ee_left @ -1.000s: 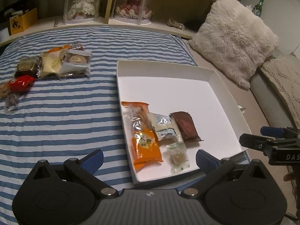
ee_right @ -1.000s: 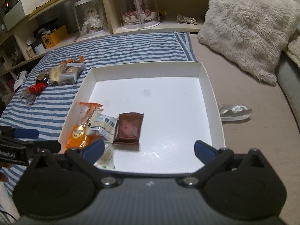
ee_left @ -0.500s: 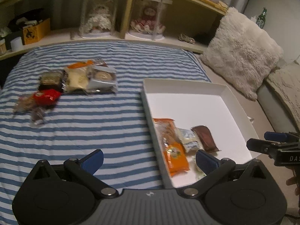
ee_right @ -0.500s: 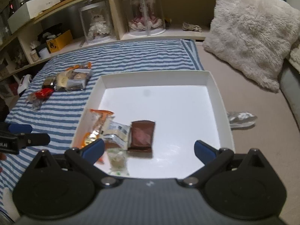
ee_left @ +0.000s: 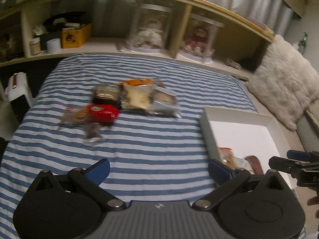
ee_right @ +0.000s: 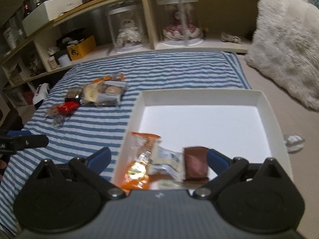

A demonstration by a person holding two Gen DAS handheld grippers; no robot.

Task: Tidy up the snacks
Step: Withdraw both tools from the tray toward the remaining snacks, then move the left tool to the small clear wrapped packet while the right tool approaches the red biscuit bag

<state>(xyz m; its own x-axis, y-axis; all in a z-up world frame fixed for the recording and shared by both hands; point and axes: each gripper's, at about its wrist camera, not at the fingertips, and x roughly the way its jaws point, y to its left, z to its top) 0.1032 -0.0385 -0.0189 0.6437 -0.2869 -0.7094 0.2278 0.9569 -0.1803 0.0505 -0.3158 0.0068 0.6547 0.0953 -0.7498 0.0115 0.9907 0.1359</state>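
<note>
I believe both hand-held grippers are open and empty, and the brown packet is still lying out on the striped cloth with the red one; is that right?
Not quite: the brown packet lies in the white box, beside the orange packet, as the right wrist view shows. The red packet is on the striped cloth, and both hand-held grippers, left and right, are open and empty.

Black left gripper [ee_left: 159, 171] and right gripper [ee_right: 158, 159], alike: grey ribbed body, small white logo, round black discs, silver pivot screws on black link arms, blue fingers [ee_left: 98, 169].
</note>
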